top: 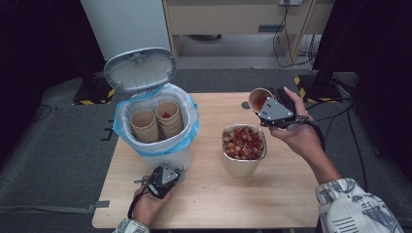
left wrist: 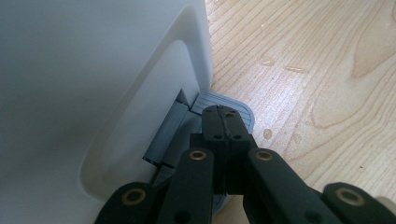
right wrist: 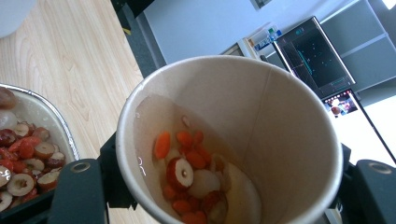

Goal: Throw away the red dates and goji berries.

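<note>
Two jobs: my left gripper (top: 176, 175), jaws pressed together, holds down the white bin's grey pedal (left wrist: 233, 109), keeping its lid (top: 140, 69) up. My right gripper (top: 266, 108) pinches a tilted brown paper cup (top: 259, 99) of fruit scraps beside the foil tray (top: 243, 166) near the tabletop's far right corner.

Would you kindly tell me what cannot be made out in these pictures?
- High view: bottom of the bin, hidden by paper cups stacked inside.
- Left gripper view: most of the pedal, covered by the shut left gripper.
- Right gripper view: the right gripper pads, hidden behind the held cup; the metal bowl is cut off at the left edge.
</note>
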